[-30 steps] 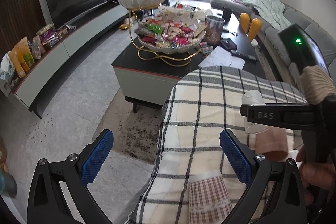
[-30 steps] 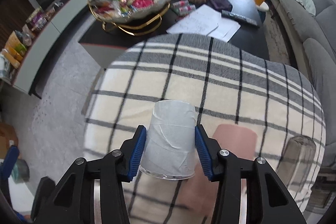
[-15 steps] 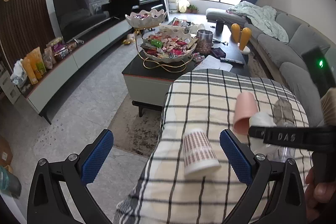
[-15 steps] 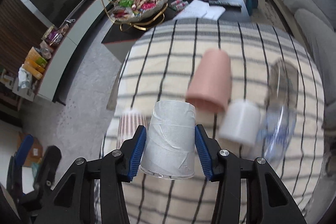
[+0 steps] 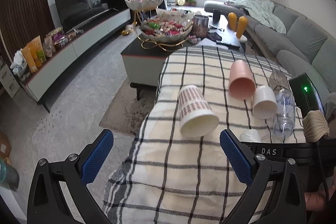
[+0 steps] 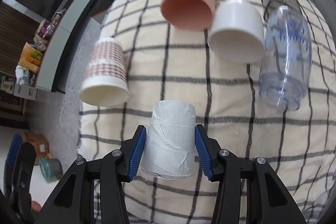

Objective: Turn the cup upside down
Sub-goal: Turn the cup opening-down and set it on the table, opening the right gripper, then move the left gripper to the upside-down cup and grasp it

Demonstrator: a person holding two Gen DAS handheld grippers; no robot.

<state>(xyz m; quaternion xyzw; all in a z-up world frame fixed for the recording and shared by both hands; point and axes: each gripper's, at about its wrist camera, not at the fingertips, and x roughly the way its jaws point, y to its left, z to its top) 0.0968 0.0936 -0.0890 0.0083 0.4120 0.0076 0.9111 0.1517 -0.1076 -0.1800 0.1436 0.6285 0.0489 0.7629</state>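
Note:
My right gripper [image 6: 170, 150] is shut on a white tape-wrapped cup [image 6: 170, 140], held above the plaid-covered table [image 6: 168, 68] with its rim toward the camera. A tip of this cup [image 5: 251, 135] shows in the left wrist view beside the right gripper's body. A checked paper cup [image 6: 106, 75] [image 5: 195, 110], a pink cup [image 6: 189, 3] [image 5: 241, 81] and a white cup [image 6: 237, 33] [image 5: 264, 105] lie on their sides on the cloth. My left gripper [image 5: 166, 159] is open and empty above the table's near left edge.
A clear plastic bottle [image 6: 285, 56] [image 5: 283, 110] lies at the right by the white cup. Beyond the table stands a dark coffee table with a tiered snack bowl [image 5: 166, 30]. A grey sofa [image 5: 294, 39] is at the right, a TV cabinet [image 5: 73, 49] at the left.
Both grippers have pulled back and up from the table, so all the lying cups and the bottle have come into view. The right gripper keeps its hold on the taped cup.

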